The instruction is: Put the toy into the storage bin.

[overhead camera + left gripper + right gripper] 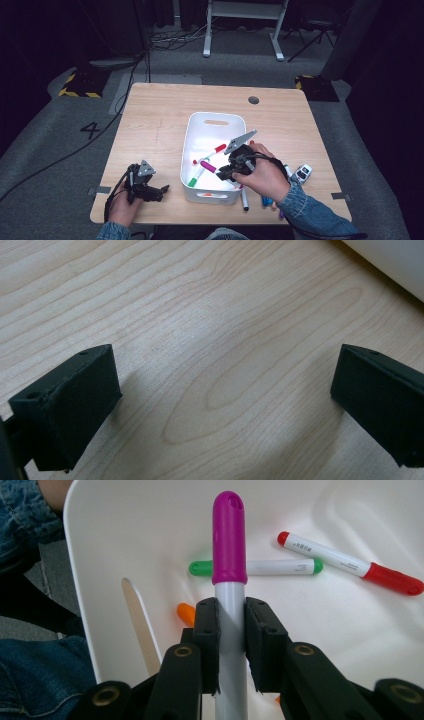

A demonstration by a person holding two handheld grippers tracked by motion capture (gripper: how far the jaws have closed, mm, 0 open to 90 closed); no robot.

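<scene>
Midway, markers were going into the white bin [212, 120].
Right hand-held gripper [231, 645] clamped a purple-capped marker [229, 545] over it; left hand-held gripper [225, 405] gaped empty; several markers [245, 200] remained on the table [155, 115].

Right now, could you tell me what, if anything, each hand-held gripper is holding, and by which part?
The right hand-held gripper clamps the purple marker by its white barrel, just below the cap. The left hand-held gripper holds nothing.

Orange marker [185, 613] mostly hidden behind the fingers [207, 630]. Purple marker [229, 555] cut off below by the edge. Blue marker [266, 201] half covered by a denim sleeve [310, 212].
</scene>
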